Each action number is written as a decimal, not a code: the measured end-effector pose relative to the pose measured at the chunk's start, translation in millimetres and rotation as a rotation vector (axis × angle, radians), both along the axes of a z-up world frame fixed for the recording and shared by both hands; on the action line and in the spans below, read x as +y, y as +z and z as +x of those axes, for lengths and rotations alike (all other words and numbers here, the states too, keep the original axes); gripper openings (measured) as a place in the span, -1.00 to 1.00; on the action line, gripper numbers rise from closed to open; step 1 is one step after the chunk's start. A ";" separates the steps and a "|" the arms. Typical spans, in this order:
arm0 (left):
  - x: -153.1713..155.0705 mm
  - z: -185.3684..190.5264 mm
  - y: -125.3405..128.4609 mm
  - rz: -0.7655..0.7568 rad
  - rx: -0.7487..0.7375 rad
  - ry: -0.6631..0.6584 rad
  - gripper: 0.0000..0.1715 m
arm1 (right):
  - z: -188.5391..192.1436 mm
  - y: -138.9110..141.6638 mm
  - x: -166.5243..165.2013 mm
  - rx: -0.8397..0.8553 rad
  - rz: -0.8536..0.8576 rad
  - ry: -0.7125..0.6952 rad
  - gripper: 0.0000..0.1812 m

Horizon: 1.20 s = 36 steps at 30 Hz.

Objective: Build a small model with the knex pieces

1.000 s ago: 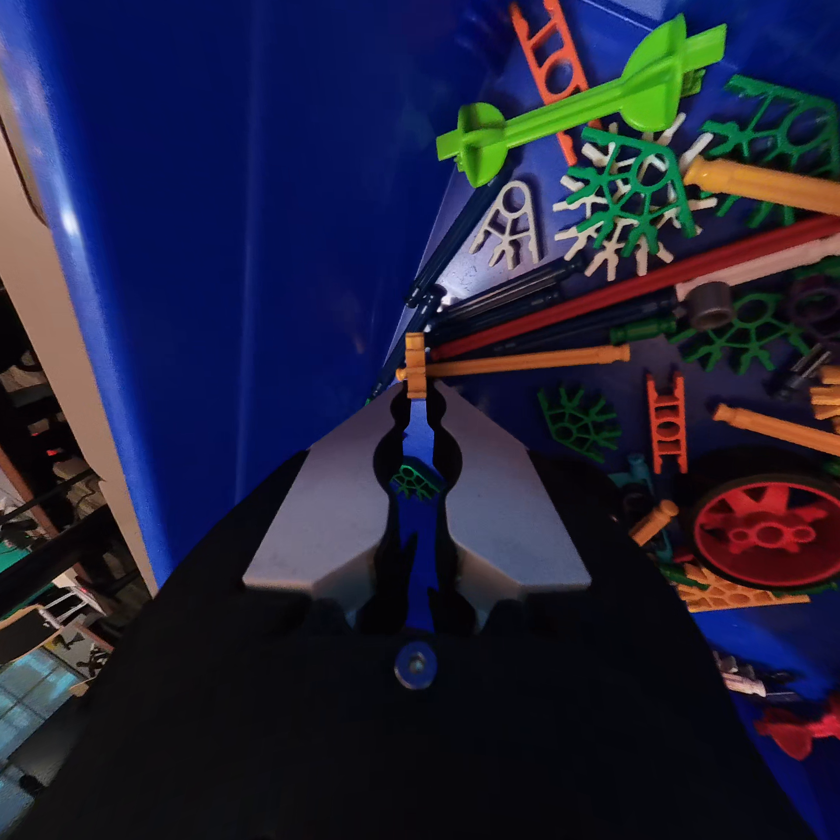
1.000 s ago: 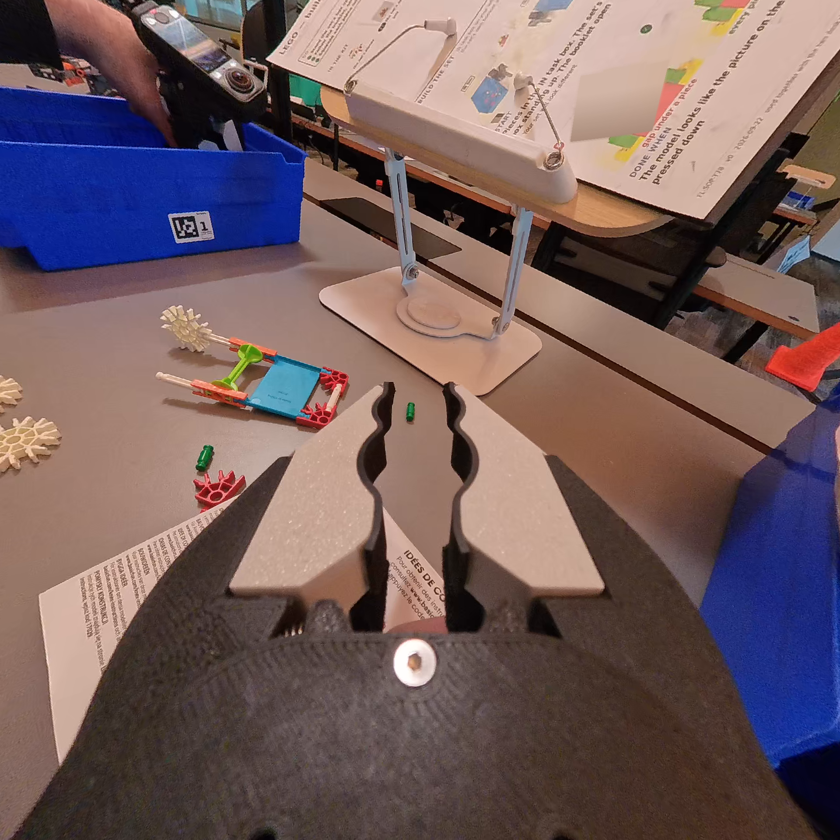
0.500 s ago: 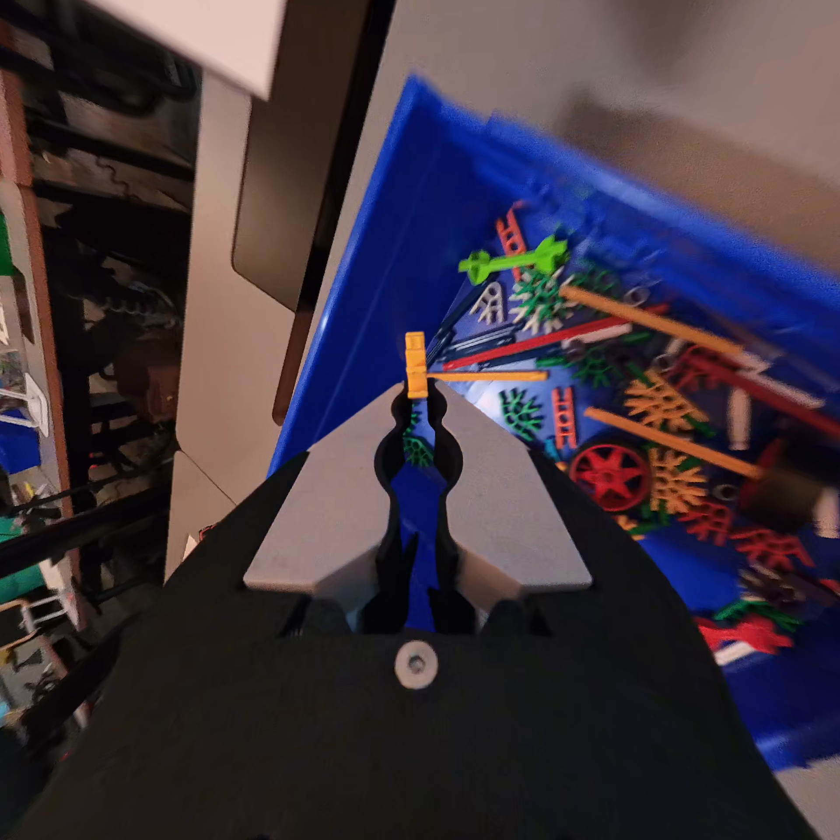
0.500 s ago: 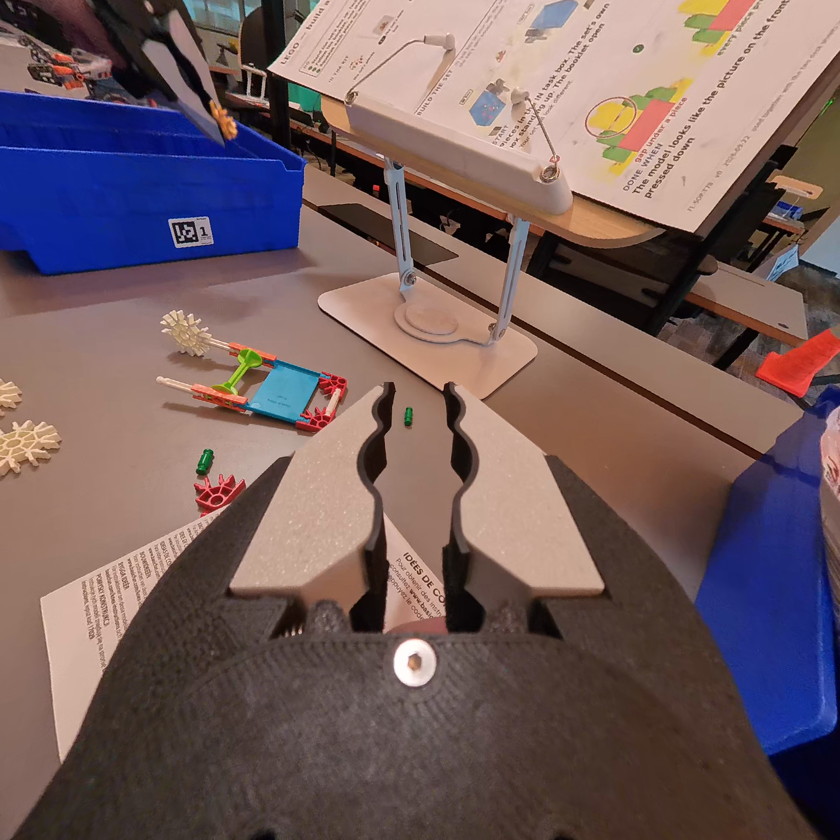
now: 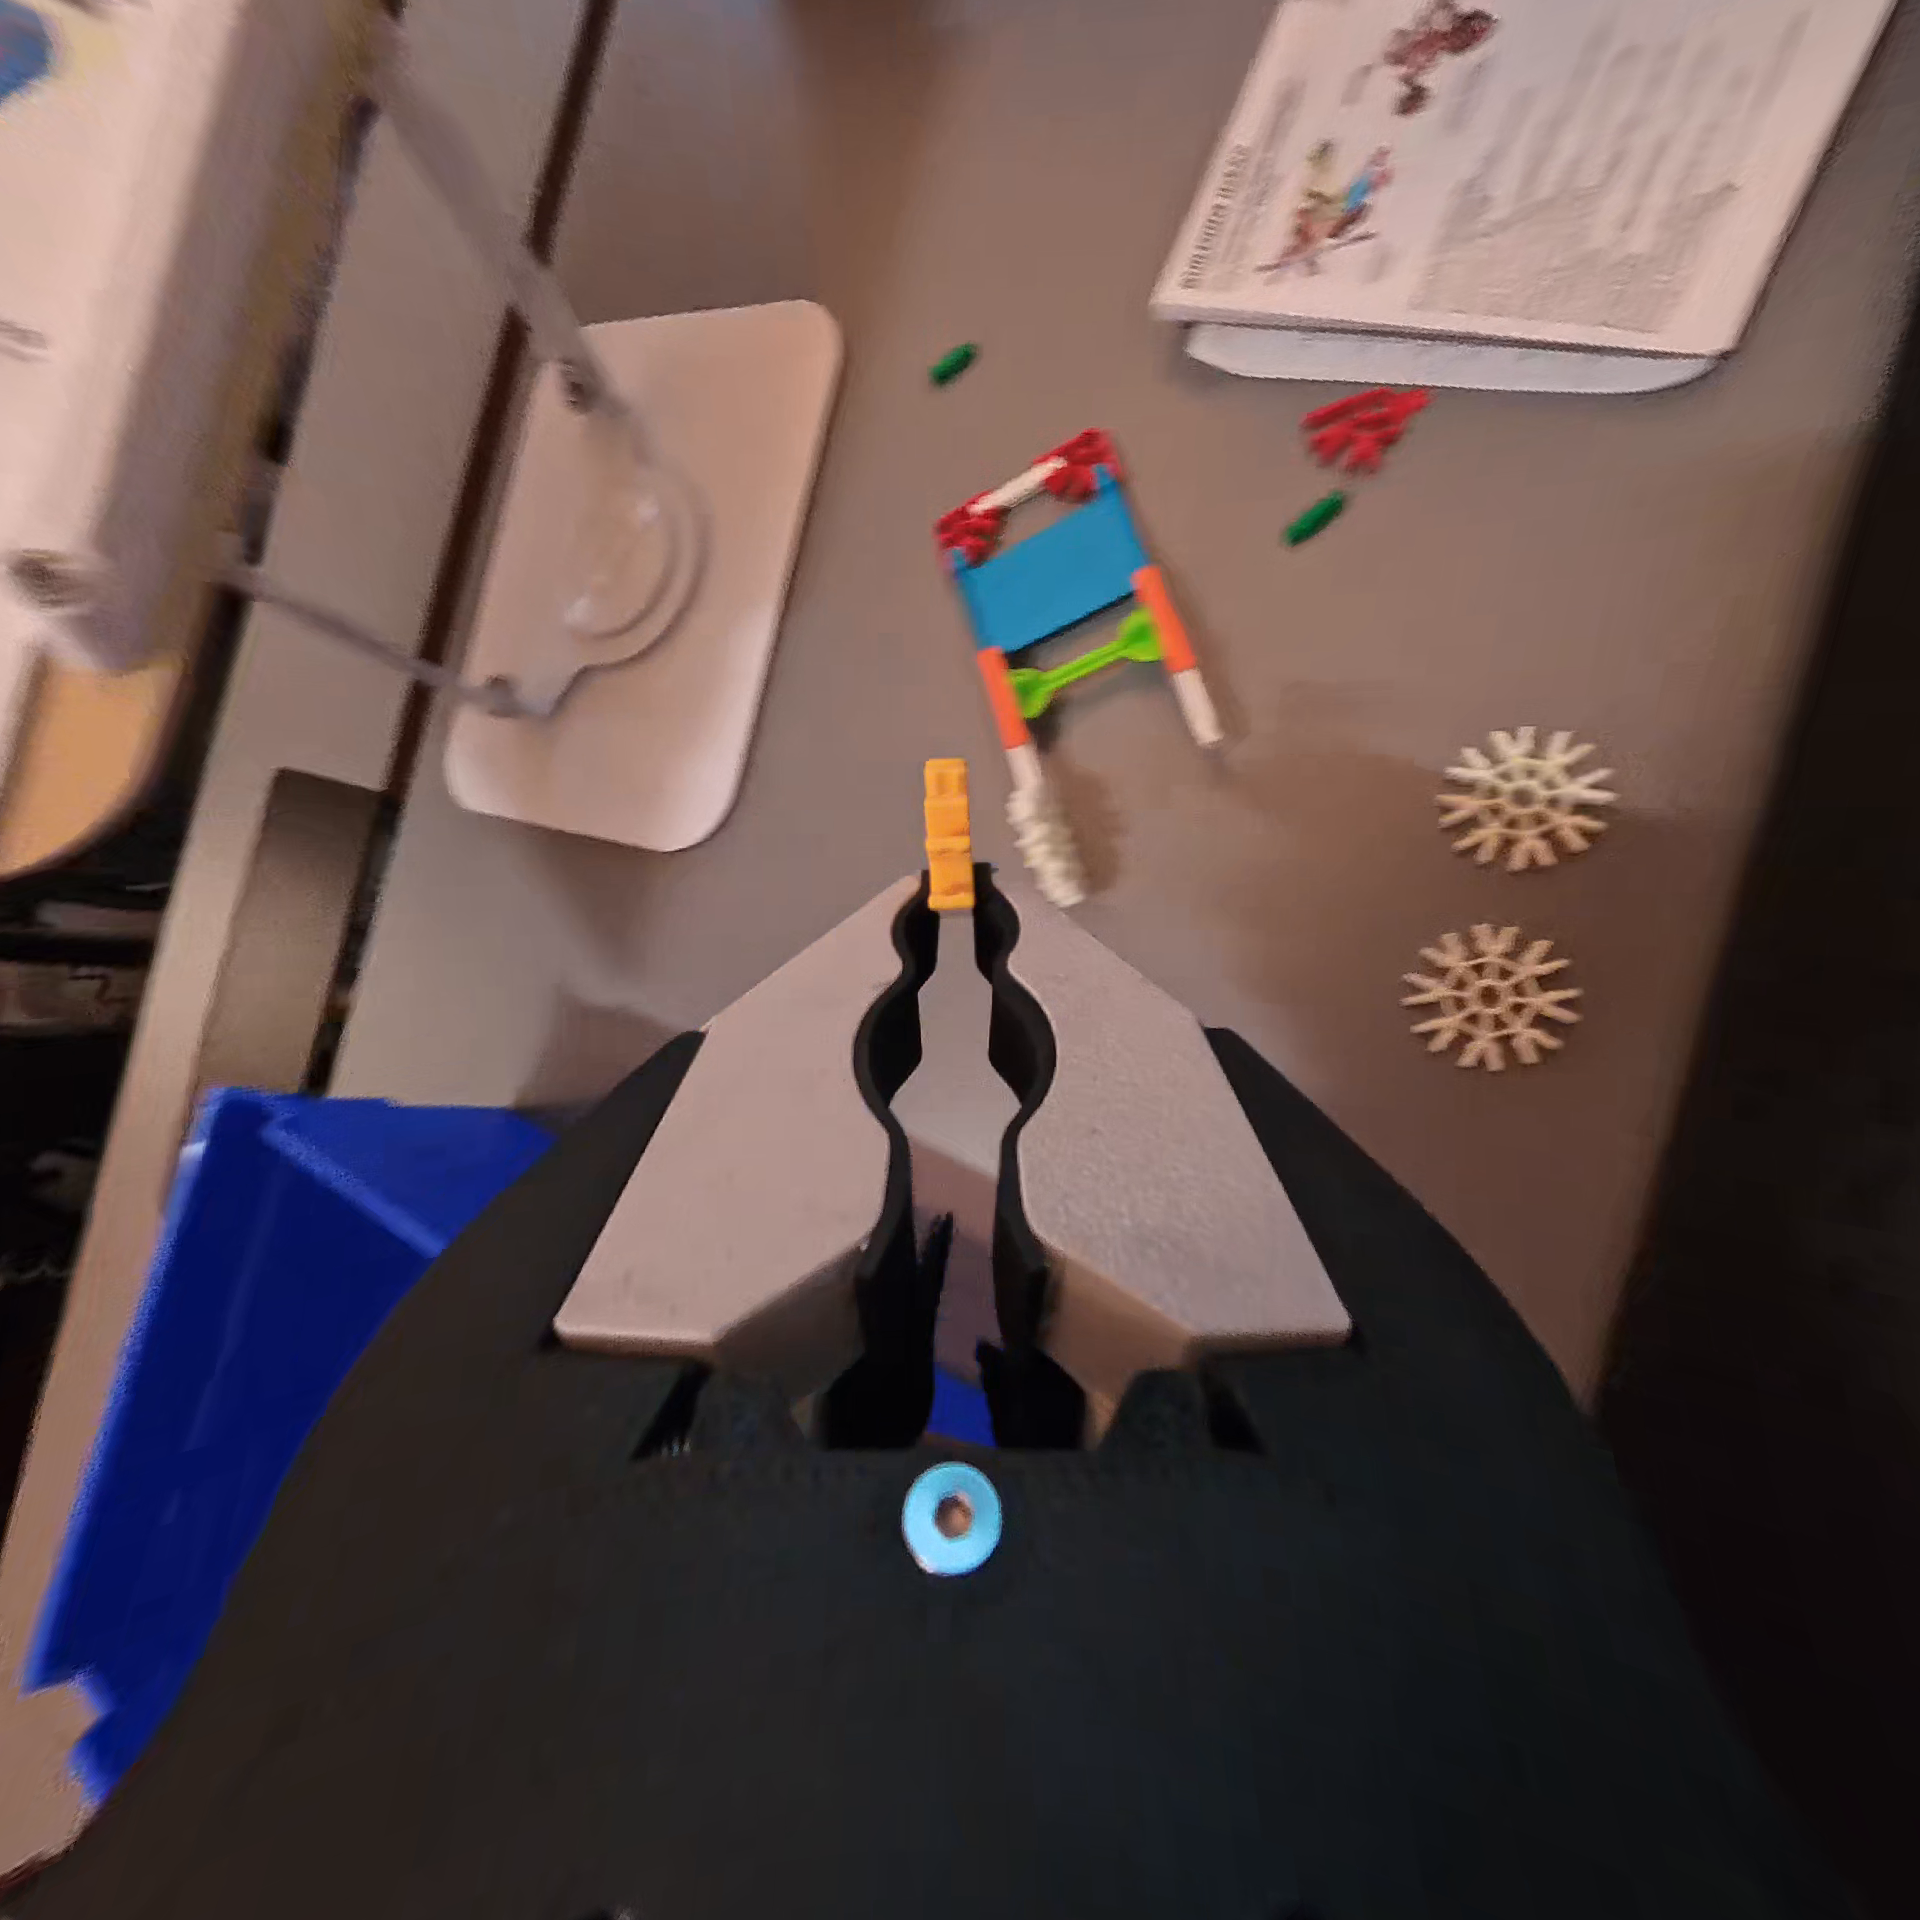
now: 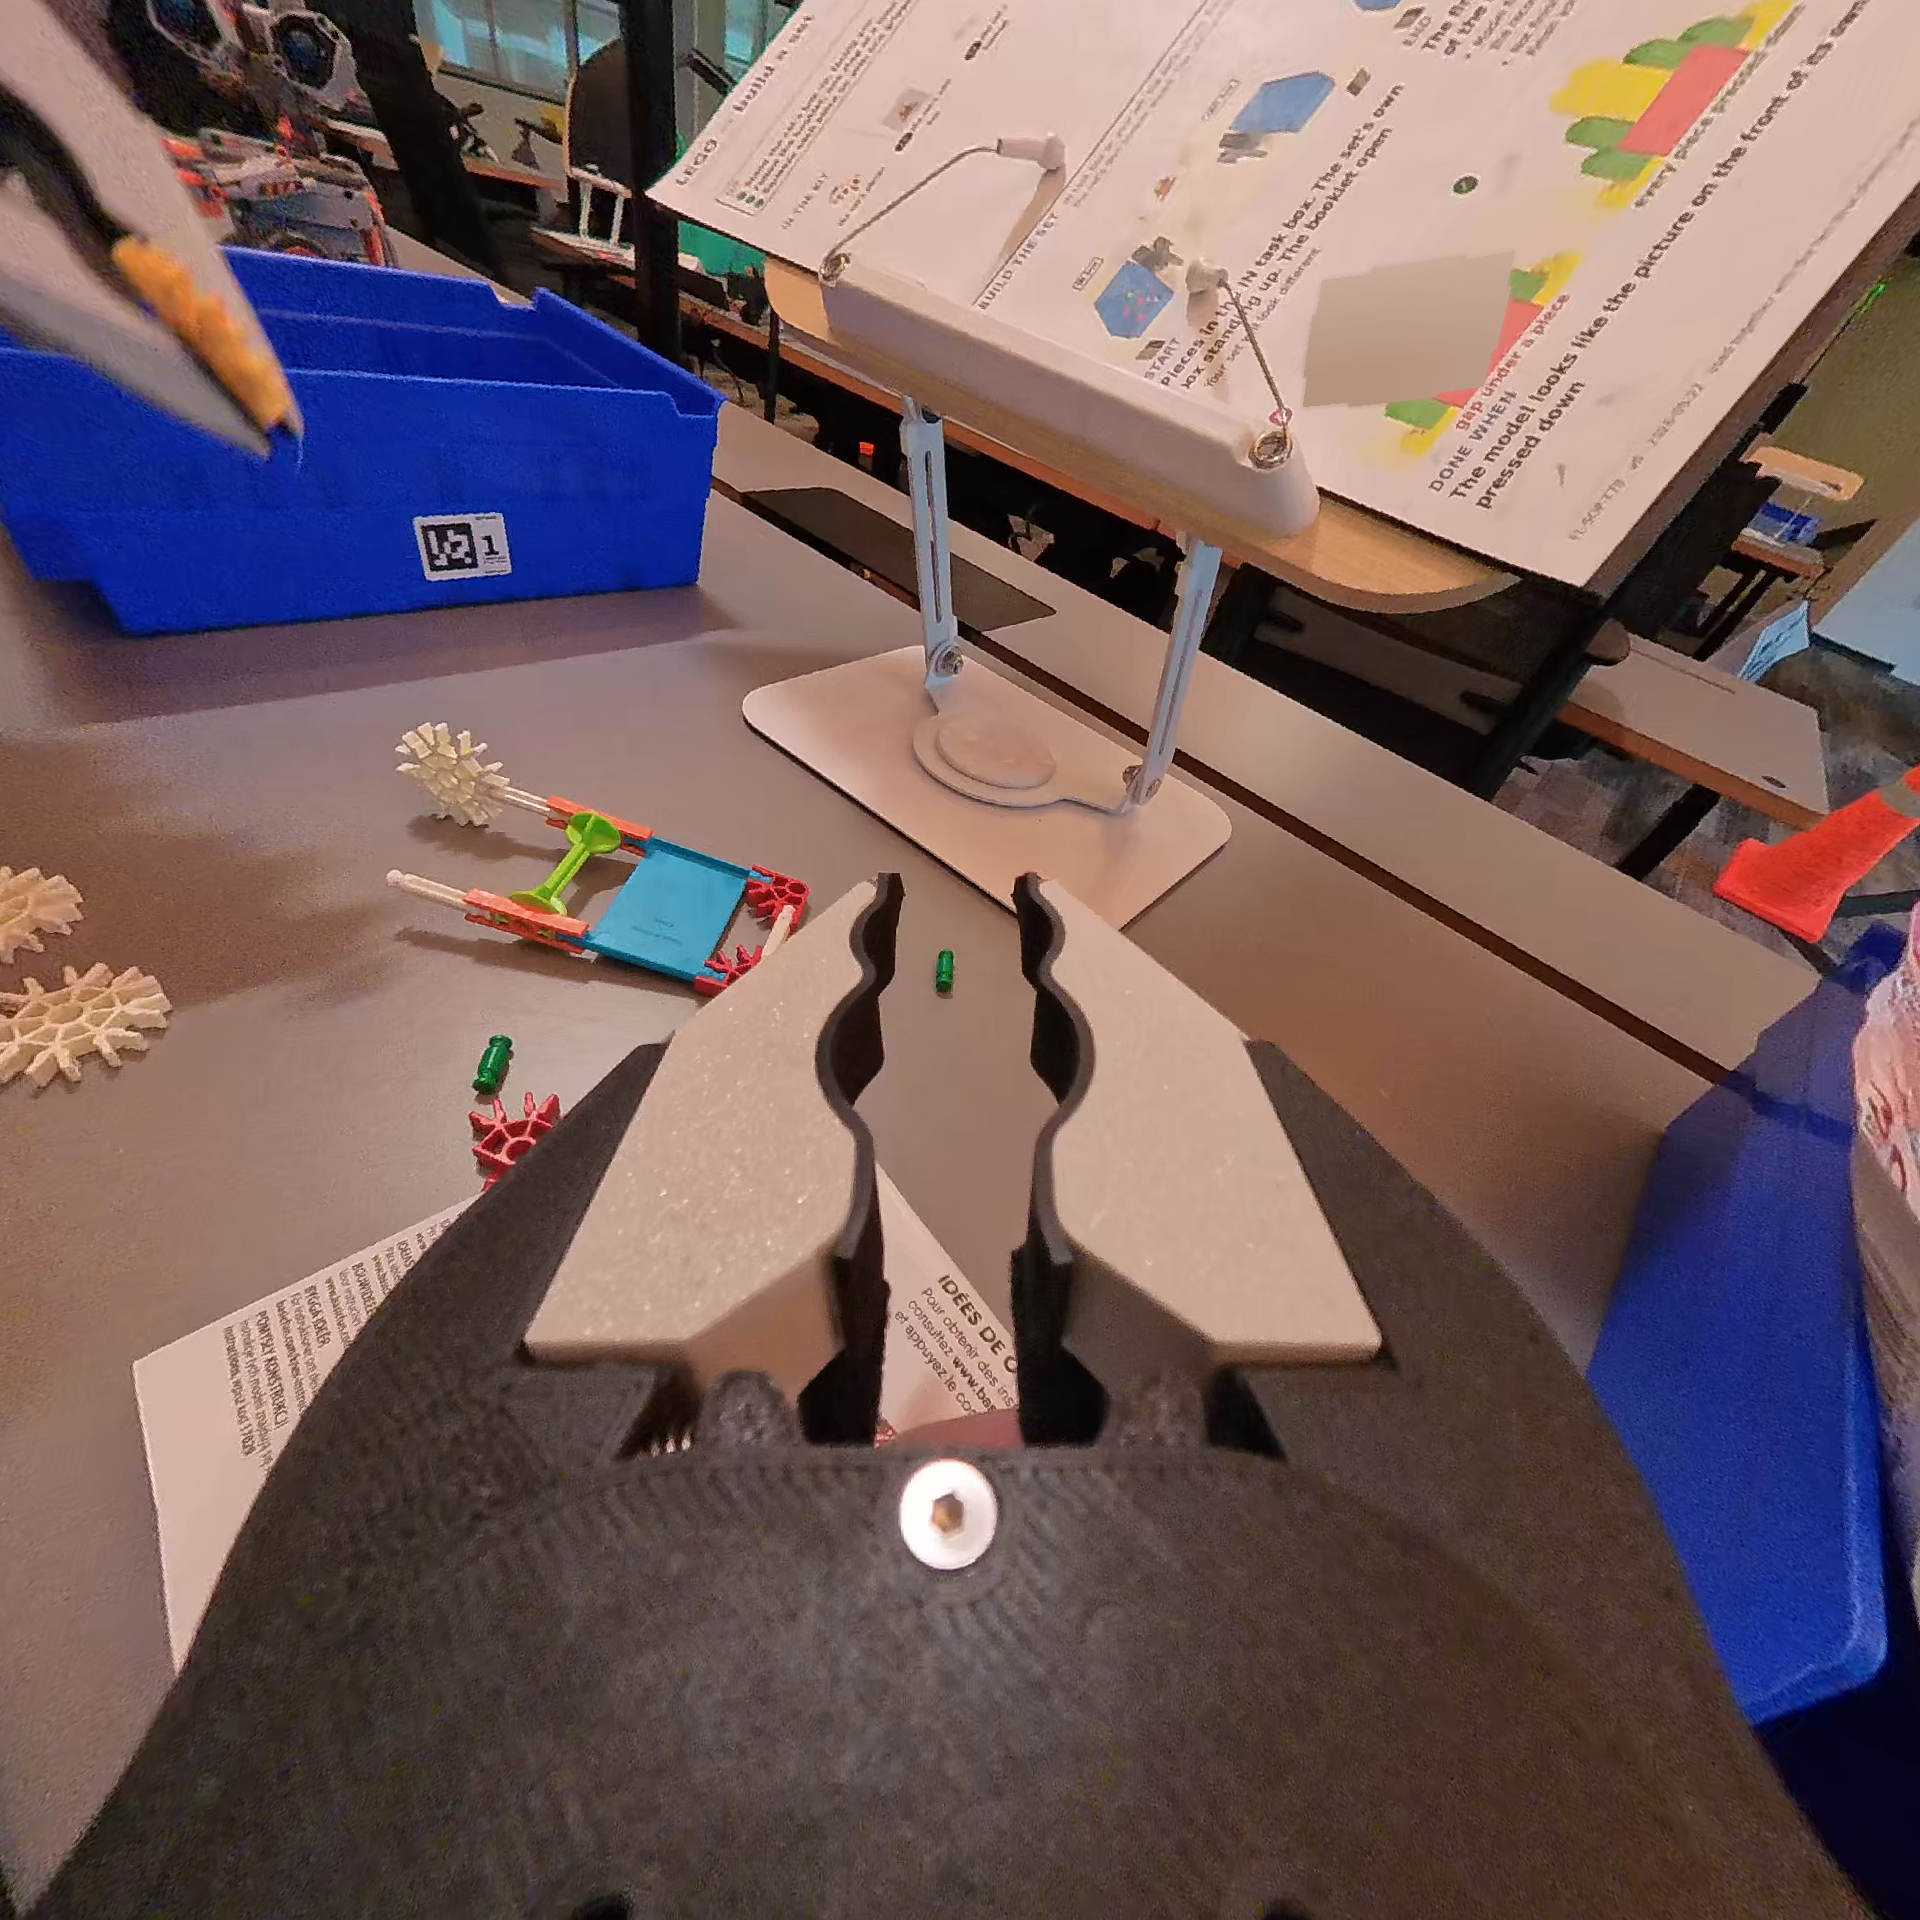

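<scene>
My left gripper (image 5: 950, 888) is shut on a small orange connector piece (image 5: 947, 831) and holds it in the air above the grey table (image 5: 1247, 831). It also shows at the top left of the right wrist view (image 6: 239, 405) with the orange piece (image 6: 203, 322). Just beyond it lies a small toy frame (image 5: 1075, 603) with a blue panel, orange sleeves, red connectors, a lime rod and a white snowflake wheel (image 5: 1049, 831). My right gripper (image 6: 956, 894) is open and empty, low over the table, with a small green peg (image 6: 943, 971) between its tips. The frame shows to its left (image 6: 623, 883).
A blue bin (image 6: 416, 468) stands at the table's far left, its corner in the left wrist view (image 5: 260, 1299). Two cream snowflake connectors (image 5: 1522, 795) (image 5: 1491, 995), a red connector (image 5: 1356, 426), green pegs (image 5: 1314, 517), a printed booklet (image 5: 1507, 187), a white document stand (image 6: 997, 769), and another blue bin (image 6: 1766, 1351). The gap from one gripper's tips to the other's is roughly 25 centimetres.
My left gripper lifted the orange piece out of the blue bin and swung over the table toward the toy frame. My right gripper stayed nearly still.
</scene>
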<state>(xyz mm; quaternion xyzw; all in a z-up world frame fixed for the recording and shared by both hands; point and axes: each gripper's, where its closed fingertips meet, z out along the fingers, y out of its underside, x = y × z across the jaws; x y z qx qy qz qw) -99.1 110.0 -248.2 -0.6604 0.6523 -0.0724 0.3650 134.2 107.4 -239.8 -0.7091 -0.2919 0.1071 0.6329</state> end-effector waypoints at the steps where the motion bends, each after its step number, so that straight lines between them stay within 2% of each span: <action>1: -12.2 5.4 -12.2 -0.033 -0.001 -0.014 -0.95 | -0.6 0.2 -0.3 -0.002 0.002 0.002 -0.77; 3: -31.3 12.2 -35.7 -0.097 0.004 -0.031 -0.95 | -1.8 0.4 -1.0 -0.005 0.003 0.006 -0.77; 6: -53.7 21.5 -56.3 -0.207 -0.042 -0.044 -0.95 | -3.1 -0.2 -1.7 -0.011 0.003 0.010 -0.76; 8: -57.4 25.7 -63.4 -0.230 -0.078 -0.032 -0.95 | -3.5 -0.2 -2.0 -0.014 0.003 0.011 -0.77; 11: -72.0 34.2 -77.8 -0.375 -0.145 -0.016 -0.95 | -3.6 -0.7 -1.8 -0.014 0.001 0.011 -0.76; 17: -77.9 35.3 -107.9 -0.566 -0.172 0.050 -0.95 | -4.5 -3.1 -1.4 -0.018 -0.007 0.015 -0.76; 20: -75.6 34.8 -108.8 -0.595 -0.194 0.065 -0.94 | -4.2 -3.2 -1.2 -0.017 -0.008 0.015 -0.76; 22: -73.8 34.9 -107.4 -0.607 -0.210 0.074 -0.84 | -4.2 -3.0 -1.3 -0.017 -0.008 0.015 -0.76; 27: -67.9 32.5 -107.2 -0.576 -0.224 0.083 -0.81 | -3.9 -2.7 -1.4 -0.018 -0.007 0.015 -0.76; 36: -66.1 31.9 -107.9 -0.536 -0.222 0.087 -0.85 | -3.6 -1.9 -1.7 -0.015 -0.005 0.015 -0.76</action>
